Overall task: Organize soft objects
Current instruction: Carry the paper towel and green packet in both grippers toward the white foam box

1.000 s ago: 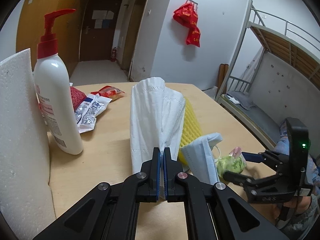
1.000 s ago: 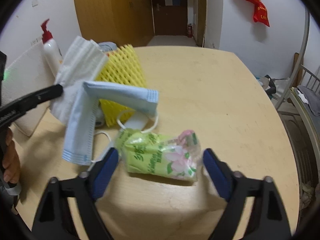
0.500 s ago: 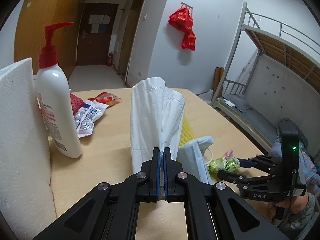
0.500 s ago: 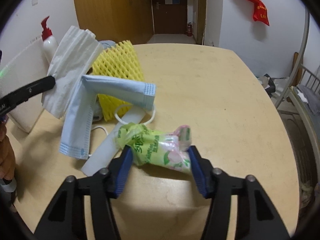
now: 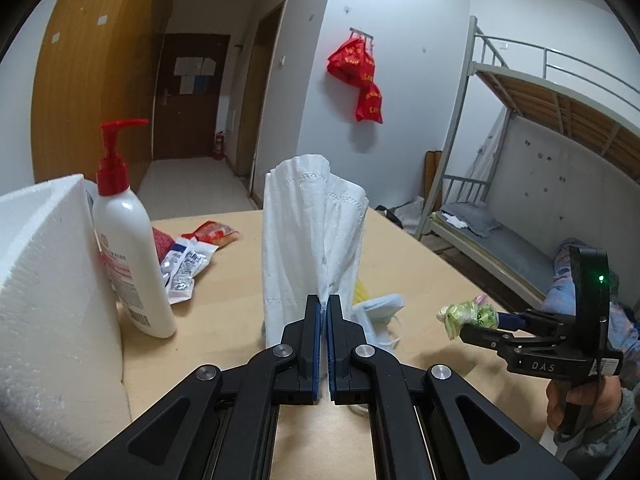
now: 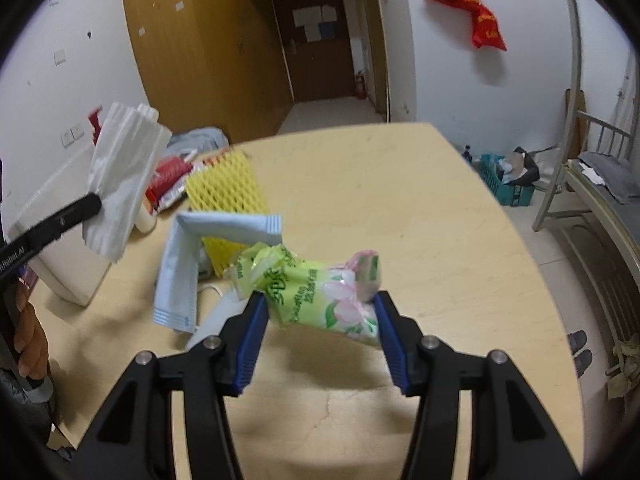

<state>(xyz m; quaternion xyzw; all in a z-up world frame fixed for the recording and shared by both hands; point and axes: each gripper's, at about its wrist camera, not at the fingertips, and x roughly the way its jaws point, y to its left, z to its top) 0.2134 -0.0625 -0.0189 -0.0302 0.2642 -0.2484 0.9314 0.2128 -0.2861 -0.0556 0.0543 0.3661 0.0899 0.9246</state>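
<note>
My left gripper (image 5: 323, 305) is shut on a folded white cloth (image 5: 312, 232), which stands up above its fingers; the same cloth (image 6: 122, 174) shows at the left of the right wrist view. My right gripper (image 6: 318, 308) is shut on a green and pink tissue pack (image 6: 320, 294), squeezed between the blue pads and lifted off the wooden table (image 6: 400, 208). That pack (image 5: 472, 314) also appears at the right of the left wrist view. A light blue face mask (image 6: 188, 264) and a yellow foam net (image 6: 228, 196) lie on the table behind the pack.
A white pump bottle (image 5: 128, 248) with a red top stands by a white foam block (image 5: 44, 300) on the left. Small snack packets (image 5: 188, 260) lie further back. A bunk bed (image 5: 540, 160) stands past the table's right edge.
The right gripper closed on the tissue pack and raised it off the table. The left gripper rose a little with the white cloth still in it.
</note>
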